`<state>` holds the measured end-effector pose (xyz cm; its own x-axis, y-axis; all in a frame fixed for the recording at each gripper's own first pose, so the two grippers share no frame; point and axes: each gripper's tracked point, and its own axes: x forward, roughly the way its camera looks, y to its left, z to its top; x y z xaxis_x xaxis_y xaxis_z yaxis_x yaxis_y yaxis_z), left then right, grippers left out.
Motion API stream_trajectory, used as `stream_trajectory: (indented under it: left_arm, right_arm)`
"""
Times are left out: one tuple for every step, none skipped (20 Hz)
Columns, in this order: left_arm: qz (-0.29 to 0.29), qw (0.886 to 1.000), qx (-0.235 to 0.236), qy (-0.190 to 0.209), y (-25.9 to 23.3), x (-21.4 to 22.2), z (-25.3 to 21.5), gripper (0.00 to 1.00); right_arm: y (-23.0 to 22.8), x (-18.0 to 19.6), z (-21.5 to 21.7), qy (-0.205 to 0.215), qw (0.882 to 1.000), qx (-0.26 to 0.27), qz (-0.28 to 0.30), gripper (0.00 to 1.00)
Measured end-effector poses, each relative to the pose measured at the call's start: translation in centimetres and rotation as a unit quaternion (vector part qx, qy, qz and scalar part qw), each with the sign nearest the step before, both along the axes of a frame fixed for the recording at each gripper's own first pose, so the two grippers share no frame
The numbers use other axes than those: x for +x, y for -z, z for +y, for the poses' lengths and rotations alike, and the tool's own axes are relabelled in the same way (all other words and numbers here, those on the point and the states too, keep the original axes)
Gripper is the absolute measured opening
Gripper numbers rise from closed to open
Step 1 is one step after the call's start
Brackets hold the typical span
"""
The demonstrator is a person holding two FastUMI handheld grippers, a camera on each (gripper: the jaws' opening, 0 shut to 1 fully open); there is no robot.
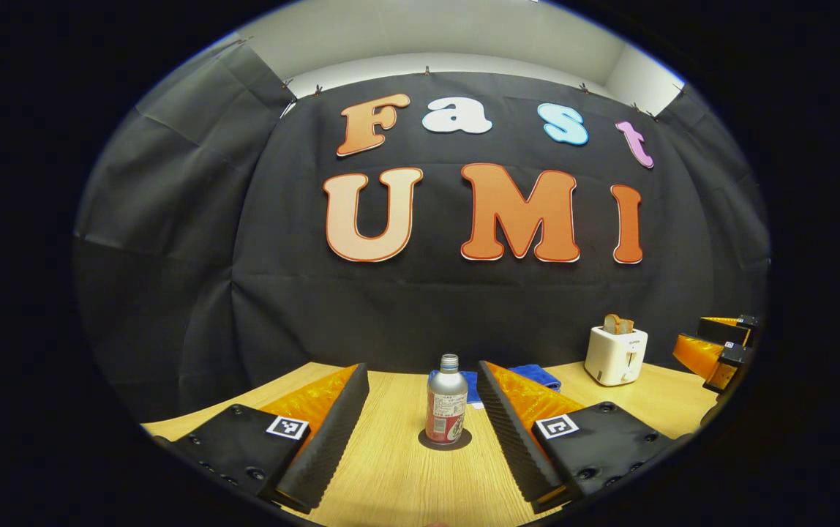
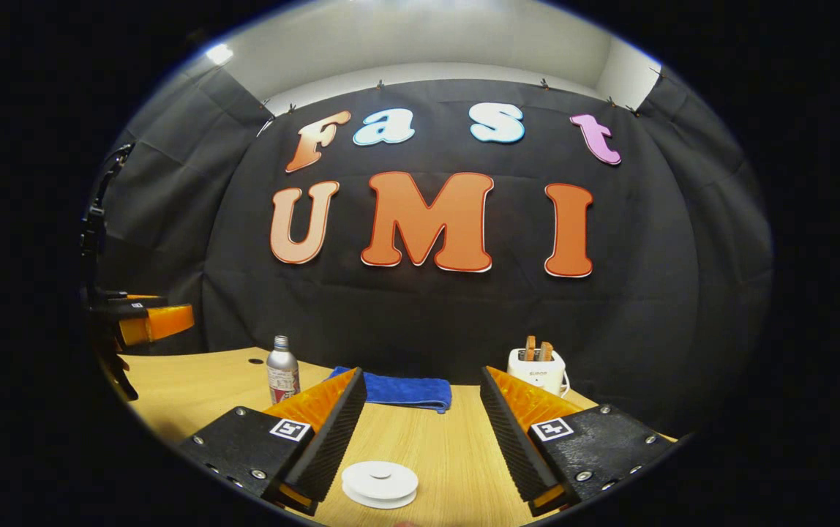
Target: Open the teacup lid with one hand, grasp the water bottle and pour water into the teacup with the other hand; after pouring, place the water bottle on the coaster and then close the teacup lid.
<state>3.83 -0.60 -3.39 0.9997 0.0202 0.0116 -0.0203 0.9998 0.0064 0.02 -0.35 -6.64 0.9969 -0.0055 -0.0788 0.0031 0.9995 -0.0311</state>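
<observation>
In the left gripper view the water bottle (image 1: 446,400) stands upright on the coaster (image 1: 445,439) on the surface (image 1: 398,476). A folded cloth (image 1: 533,376) lies behind it, a toaster (image 1: 615,355) to the right (bread in its slots). In the right gripper view the teacup lid (image 2: 380,483) lies nearest.

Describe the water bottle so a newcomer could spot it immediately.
On the wooden table before the black cloth wall, look ahead between the left hand-held gripper's open fingers. The water bottle stands upright on a dark round coaster, a blue cloth behind it. It is the lone silvery bottle, with a red label.
</observation>
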Motion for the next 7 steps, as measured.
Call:
stream_trajectory:
  left_arm:
    - [0.000, 1.000, -0.001, 0.000, -0.1, -0.1, -0.1, 0.95]
    - [0.001, 1.000, 0.000, 0.000, 0.1, 0.0, 0.0, 0.95]
    - [0.002, 1.000, 0.000, -0.001, -0.5, 0.1, -0.8, 0.95]
    - [0.002, 1.000, 0.001, -0.001, -0.5, 0.2, -0.8, 0.97]
    - [0.002, 1.000, 0.002, -0.001, -0.5, 0.1, -0.9, 0.97]
    - [0.002, 1.000, 0.003, -0.001, -0.5, 0.1, -0.9, 0.95]
    - [0.002, 1.000, 0.004, 0.000, -0.6, 0.1, -1.0, 0.95]
  right_arm:
    - [0.0, -0.1, 0.2, -0.001, 1.000, -0.002, 0.001, 0.94]
    - [0.0, -0.1, 0.3, -0.004, 1.000, -0.002, 0.001, 0.94]
    - [-0.1, 0.0, 0.4, -0.005, 1.000, -0.002, 0.000, 0.94]
    - [-0.3, -0.1, 0.4, -0.007, 1.000, -0.001, -0.002, 0.94]
    - [-0.4, 0.0, 0.4, -0.007, 1.000, 0.000, -0.004, 0.94]
    - [-0.4, 0.0, 0.4, -0.007, 1.000, 0.002, -0.003, 0.94]
    - [-0.4, 0.0, 0.3, -0.007, 1.000, 0.004, -0.002, 0.94]
